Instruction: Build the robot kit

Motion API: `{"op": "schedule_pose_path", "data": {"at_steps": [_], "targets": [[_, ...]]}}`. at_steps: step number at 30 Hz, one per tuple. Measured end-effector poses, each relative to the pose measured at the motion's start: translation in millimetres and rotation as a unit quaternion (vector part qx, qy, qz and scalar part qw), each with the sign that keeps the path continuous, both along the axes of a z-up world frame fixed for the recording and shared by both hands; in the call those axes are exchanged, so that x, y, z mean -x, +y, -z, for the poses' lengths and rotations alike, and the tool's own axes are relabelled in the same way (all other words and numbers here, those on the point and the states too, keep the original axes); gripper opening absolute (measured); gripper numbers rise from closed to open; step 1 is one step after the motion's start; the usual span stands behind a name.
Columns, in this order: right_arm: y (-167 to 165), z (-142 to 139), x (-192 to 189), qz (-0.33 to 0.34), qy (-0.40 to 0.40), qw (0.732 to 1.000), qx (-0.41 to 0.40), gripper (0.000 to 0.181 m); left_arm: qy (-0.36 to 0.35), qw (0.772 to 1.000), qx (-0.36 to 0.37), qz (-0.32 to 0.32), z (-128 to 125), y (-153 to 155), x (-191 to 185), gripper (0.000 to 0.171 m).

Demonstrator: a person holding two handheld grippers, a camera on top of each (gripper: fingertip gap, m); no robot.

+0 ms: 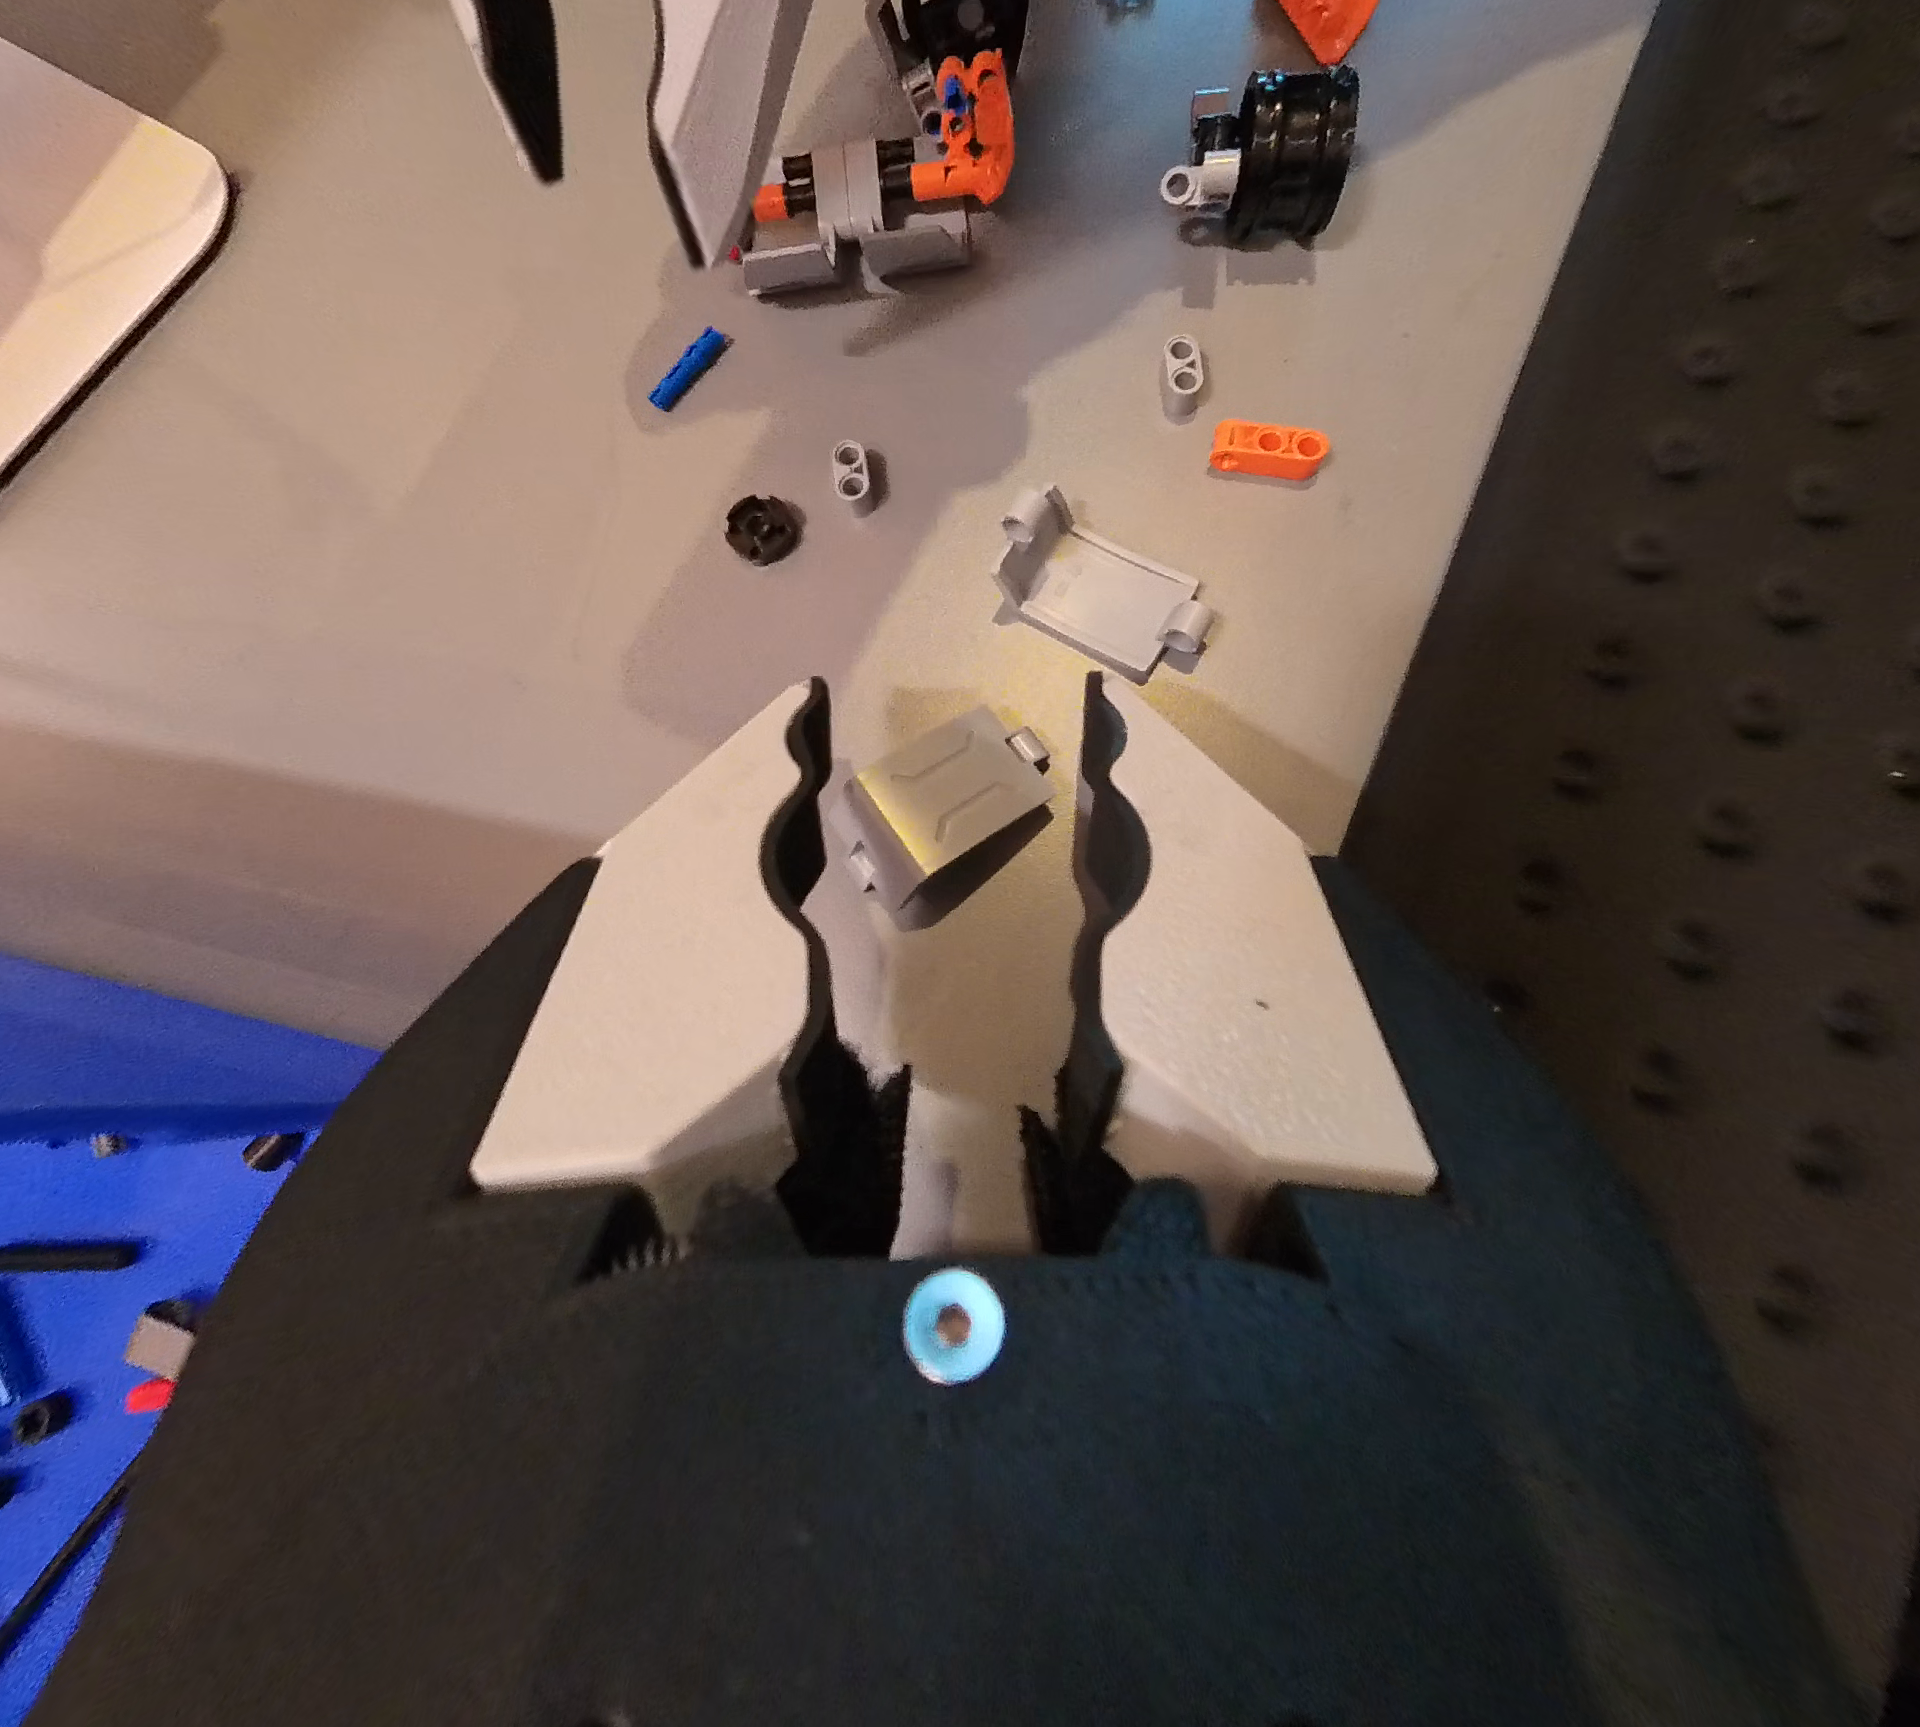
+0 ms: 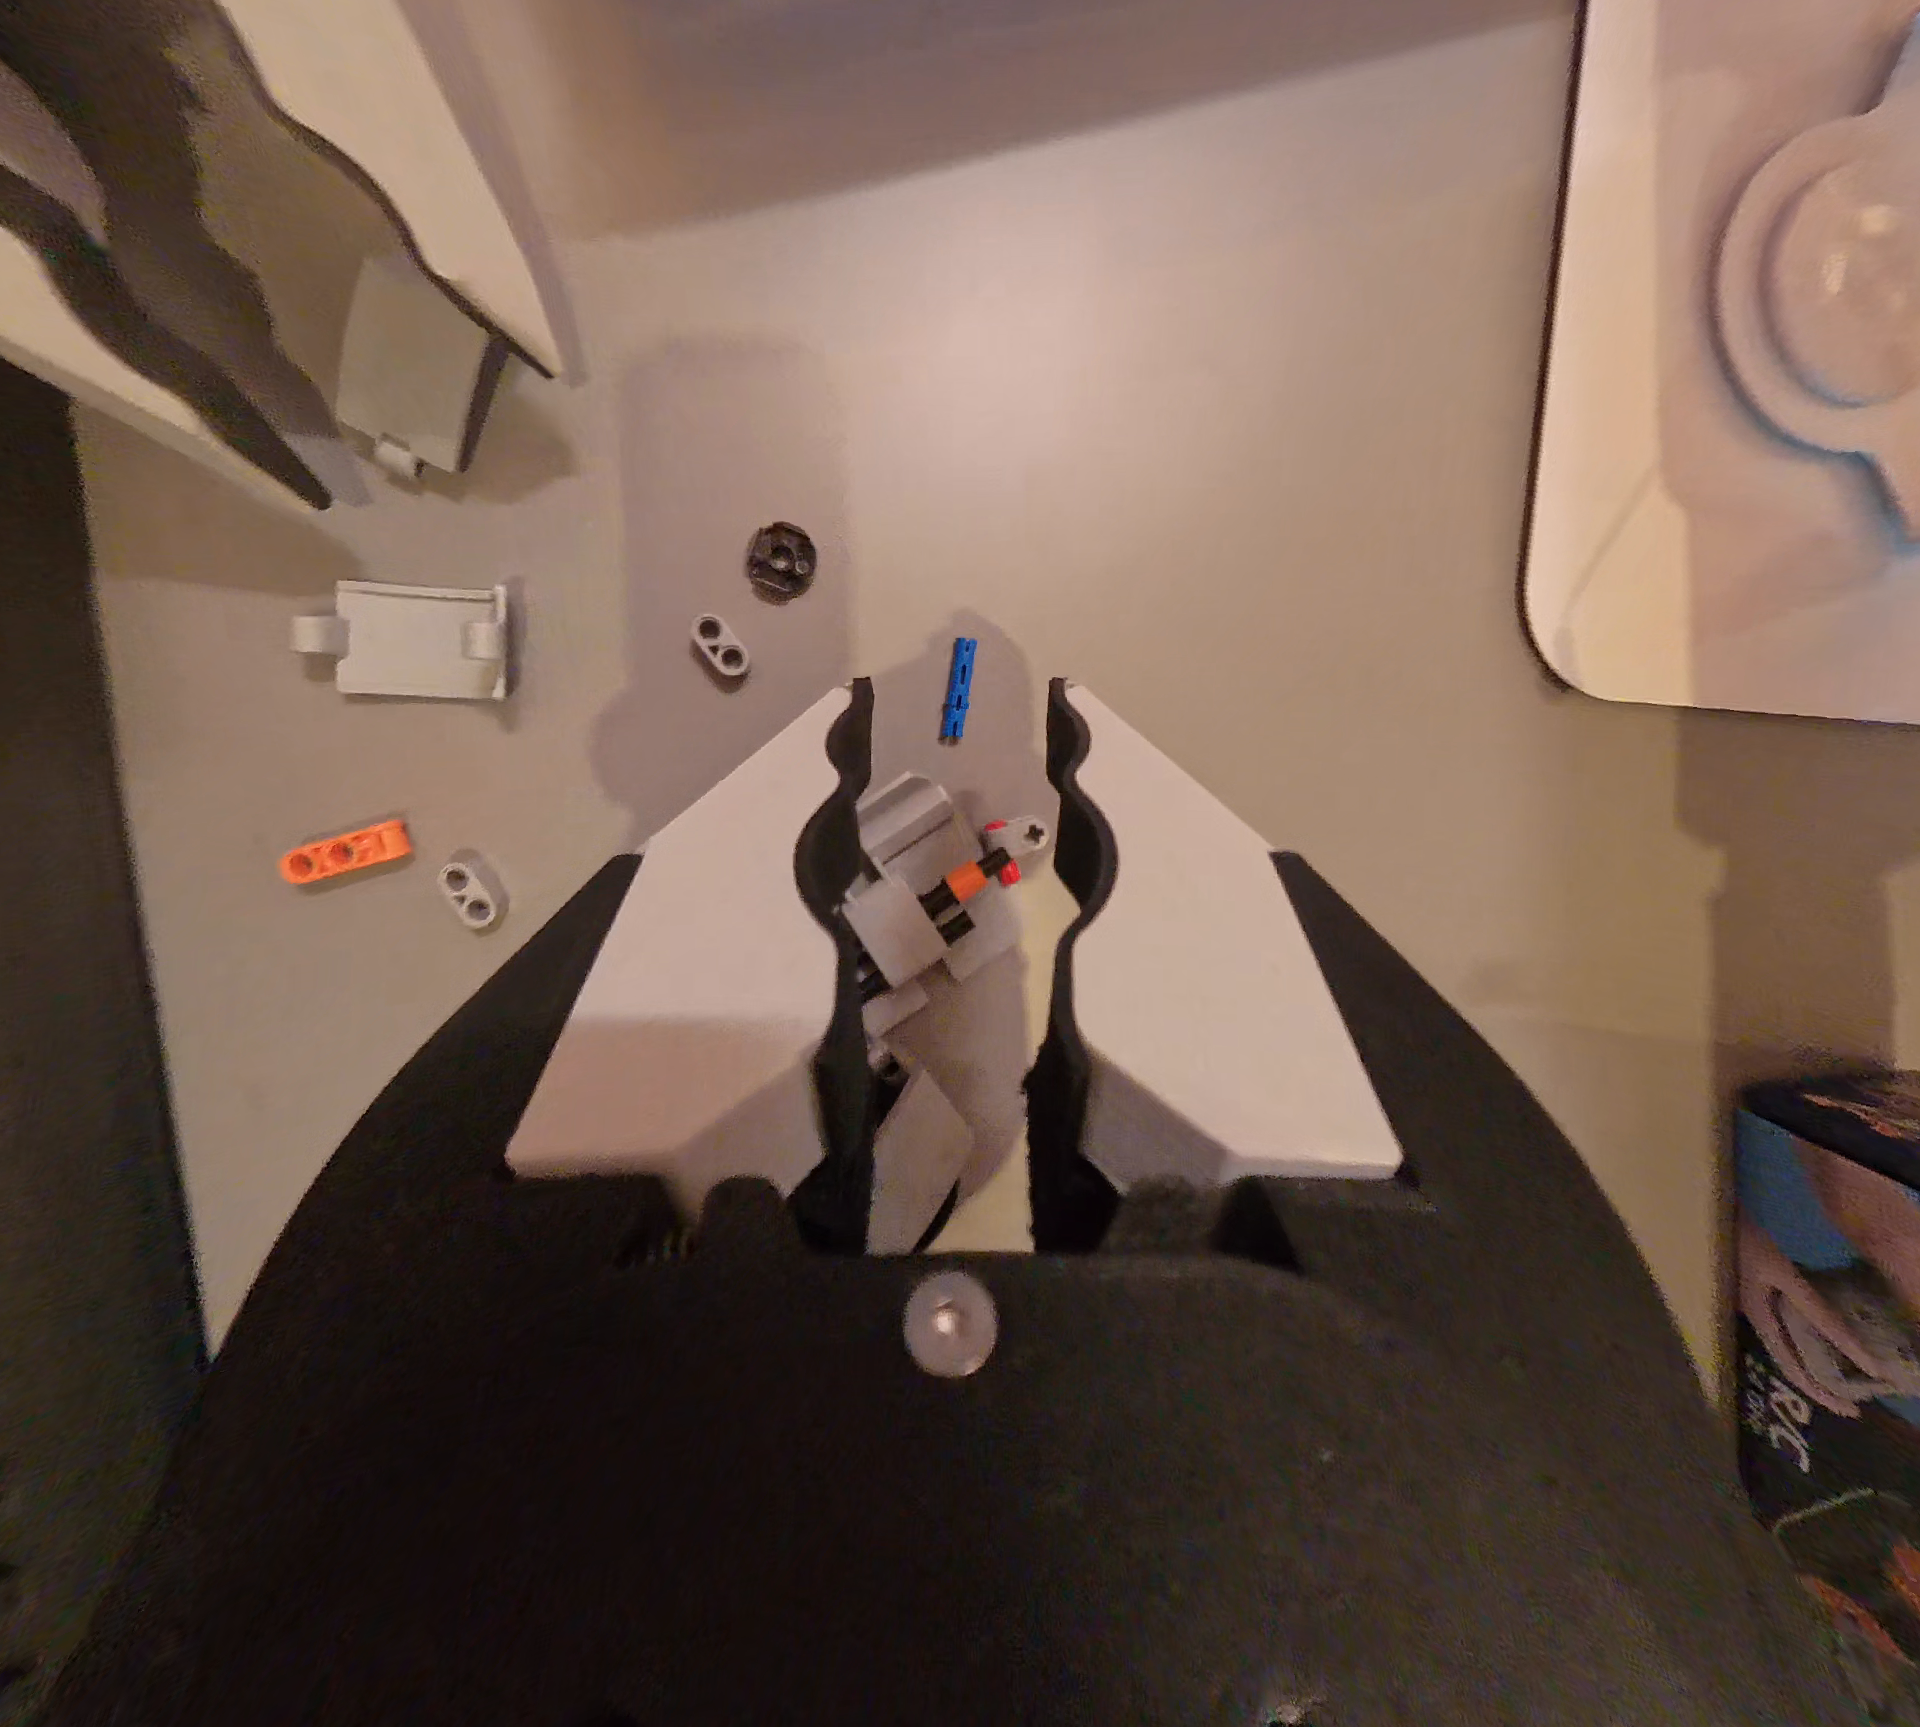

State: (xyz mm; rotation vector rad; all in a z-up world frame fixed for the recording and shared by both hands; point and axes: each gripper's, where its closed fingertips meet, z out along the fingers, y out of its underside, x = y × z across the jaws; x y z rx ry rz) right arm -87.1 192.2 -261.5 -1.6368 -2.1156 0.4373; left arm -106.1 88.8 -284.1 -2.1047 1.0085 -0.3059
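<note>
My left gripper (image 1: 954,685) is open, low over the grey table. A grey curved panel (image 1: 945,815) lies between its jaws, against the left pad and just clear of the right one. The left gripper also shows in the right wrist view (image 2: 436,430), astride the same panel (image 2: 416,358). My right gripper (image 2: 956,685) is open above a grey, black and orange brick assembly (image 2: 925,898), which touches its left pad. In the left wrist view the right gripper (image 1: 623,212) stands beside that assembly (image 1: 862,223).
Loose parts lie about: a second grey panel (image 1: 1101,597), an orange beam (image 1: 1268,446), two grey connectors (image 1: 857,472), a blue pin (image 1: 686,368), a black round piece (image 1: 764,524), a black wheel (image 1: 1288,150). A white tray (image 2: 1714,534), a blue bin (image 1: 156,1106) and a black mat (image 1: 1662,638) border the table. Measured from the fingertips, the blue pin (image 1: 686,368) is 4 centimetres or so from the right gripper and 10 centimetres from the left. Seen from the right wrist view (image 2: 959,684) as well.
</note>
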Motion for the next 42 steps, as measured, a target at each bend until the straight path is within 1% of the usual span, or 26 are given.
{"op": "schedule_pose_path", "data": {"at_steps": [6, 12, 13, 14, 17, 19, 20, 23, 27, 32, 35, 38, 42], "targets": [[1.9, 24.4, 5.8, -0.001, -0.042, 0.999, 0.009, 0.028, -0.003, 1.0, 0.004, 0.0, 1.2, -1.7, 2.2, 0.046], [0.0, 41.7, 4.7, -0.001, -0.079, 0.997, 0.013, 0.024, -0.008, 1.0, 0.0, -0.004, 0.4, -2.5, 3.4, 0.045], [-2.0, 42.3, 6.1, -0.004, -0.077, 0.997, 0.02, 0.019, -0.009, 1.0, 0.0, -0.004, 0.3, -2.7, 3.3, 0.045], [-3.7, 43.0, 6.6, -0.006, -0.079, 0.997, 0.025, 0.018, -0.01, 1.0, 0.0, -0.004, 0.2, -2.8, 3.4, 0.045], [-7.9, 43.7, 6.3, -0.014, -0.086, 0.996, 0.036, 0.009, -0.012, 1.0, -0.002, -0.006, -0.4, -2.7, 3.7, 0.044], [-9.5, 44.0, 6.5, -0.016, -0.088, 0.995, 0.044, 0.006, -0.013, 1.0, -0.003, -0.007, -1.0, -2.6, 3.5, 0.044], [-12.0, 44.2, 6.3, -0.021, -0.089, 0.994, 0.054, 0.0, -0.013, 1.0, -0.005, -0.007, -1.3, -2.4, 3.4, 0.044], [-13.9, 44.3, 7.3, -0.024, -0.083, 0.994, 0.062, 0.0, -0.016, 1.0, -0.007, -0.004, -2.6, -3.6, 1.3, 0.043], [-14.4, 44.3, 7.4, -0.028, -0.08, 0.995, 0.054, 0.0, -0.016, 1.0, -0.006, -0.005, -1.9, -4.4, 1.7, 0.043], [-19.3, 42.4, 6.4, -0.035, -0.075, 0.994, 0.072, 0.0, -0.018, 1.0, -0.007, -0.009, -2.1, -4.7, 3.8, 0.043], [-13.6, 37.0, 7.9, -0.02, -0.06, 0.995, 0.075, 0.0, -0.017, 1.0, -0.005, -0.012, -1.3, -5.0, 5.7, 0.043], [-7.5, 28.3, 7.7, -0.004, -0.046, 0.996, 0.08, 0.01, -0.017, 1.0, -0.008, -0.014, -3.1, -6.6, 7.3, 0.043], [-14.2, 15.6, 6.9, -0.02, -0.03, 0.995, 0.088, 0.013, -0.022, 1.0, -0.011, -0.018, -7.3, -10.8, 11.5, 0.044]]}}
